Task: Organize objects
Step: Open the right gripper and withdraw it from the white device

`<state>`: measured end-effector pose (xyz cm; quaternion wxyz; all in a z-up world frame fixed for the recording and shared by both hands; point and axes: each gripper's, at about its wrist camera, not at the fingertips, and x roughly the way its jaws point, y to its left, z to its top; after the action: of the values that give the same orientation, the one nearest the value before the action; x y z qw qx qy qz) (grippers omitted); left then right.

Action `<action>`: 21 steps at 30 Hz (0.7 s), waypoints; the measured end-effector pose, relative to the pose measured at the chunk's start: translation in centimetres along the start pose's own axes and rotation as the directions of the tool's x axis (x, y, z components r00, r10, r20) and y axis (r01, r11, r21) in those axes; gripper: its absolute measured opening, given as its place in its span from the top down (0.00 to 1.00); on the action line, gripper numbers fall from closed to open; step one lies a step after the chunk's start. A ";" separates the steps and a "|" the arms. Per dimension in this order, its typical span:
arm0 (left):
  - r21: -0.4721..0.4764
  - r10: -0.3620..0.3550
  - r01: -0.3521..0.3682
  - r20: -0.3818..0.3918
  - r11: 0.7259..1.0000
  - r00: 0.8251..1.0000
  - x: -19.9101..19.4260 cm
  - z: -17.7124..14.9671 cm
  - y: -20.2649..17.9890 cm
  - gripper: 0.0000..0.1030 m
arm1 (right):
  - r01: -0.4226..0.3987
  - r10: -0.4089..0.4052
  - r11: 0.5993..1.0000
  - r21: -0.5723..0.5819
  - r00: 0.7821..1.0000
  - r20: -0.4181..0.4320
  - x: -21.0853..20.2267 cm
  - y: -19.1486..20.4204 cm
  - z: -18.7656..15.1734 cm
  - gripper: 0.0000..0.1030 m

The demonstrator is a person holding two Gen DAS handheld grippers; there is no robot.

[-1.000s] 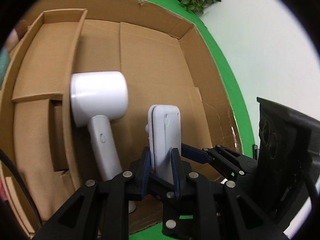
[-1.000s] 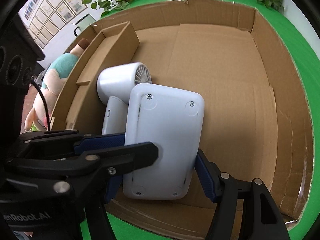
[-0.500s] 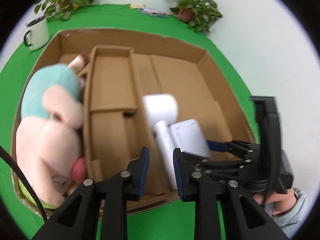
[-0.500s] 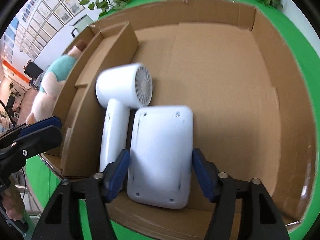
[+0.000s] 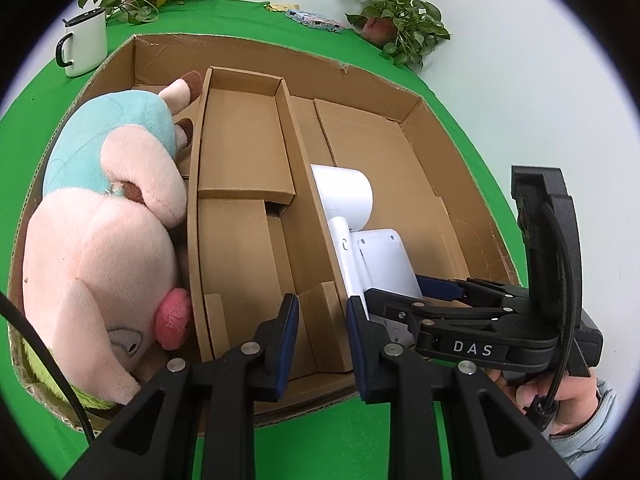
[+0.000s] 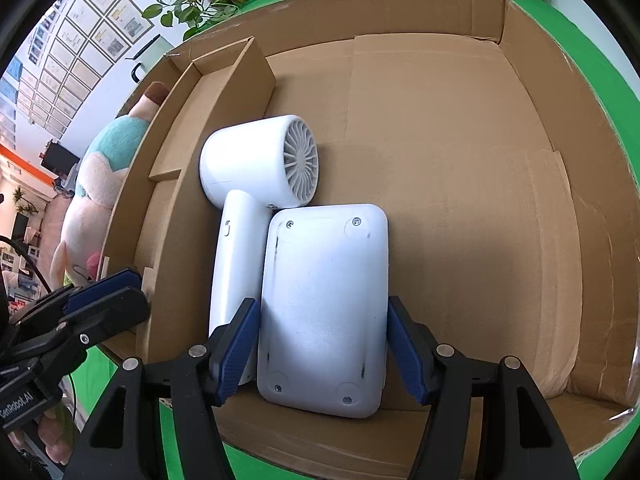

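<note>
A flat white box (image 6: 328,260) lies on the floor of the big cardboard carton (image 6: 460,200), tight against the handle of a white hair dryer (image 6: 256,164). My right gripper (image 6: 323,304) is shut on the box, its blue pads (image 6: 400,336) at the two long edges near the front end. In the left wrist view, the same box (image 5: 380,256) and dryer (image 5: 344,192) lie right of a cardboard partition. My left gripper (image 5: 320,304) hovers over the carton's front edge, its jaws a little apart with nothing between them. It stands left of the right gripper (image 5: 404,288).
A pink and teal plush pig (image 5: 100,240) fills the carton's left compartment. A cardboard divider insert (image 5: 240,148) takes the middle. A white mug (image 5: 86,46) and potted plants (image 5: 396,36) stand on the green table. A person's hand (image 5: 560,408) holds the right gripper.
My left gripper let go of the white box and drew back and up, out of the carton. The box went from raised on edge to flat beside the dryer. The right gripper hardly moved.
</note>
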<state>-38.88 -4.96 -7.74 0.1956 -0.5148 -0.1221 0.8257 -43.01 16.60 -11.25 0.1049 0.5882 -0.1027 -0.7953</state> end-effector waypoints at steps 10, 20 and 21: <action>0.014 0.001 -0.002 0.010 1.000 1.000 0.0 -0.2 -0.4 0.73 | -0.010 0.010 1.000 0.014 1.000 -0.019 0.3 0.3 -0.2 0.38; 0.113 0.103 -0.143 0.306 0.983 0.947 -5.5 -1.5 -4.0 0.23 | 0.212 -0.137 0.967 -0.143 0.901 0.411 -8.0 3.1 -5.0 0.01; 0.110 0.113 -0.160 0.351 0.981 0.930 -6.3 -1.8 -4.3 0.20 | 0.245 -0.149 0.958 -0.152 0.872 0.467 -8.9 3.5 -6.3 0.01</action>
<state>-33.91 -3.92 -1.68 0.1482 -0.3558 -0.0612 0.9207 -34.31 15.53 -3.91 0.0567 0.3809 0.0196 -0.9227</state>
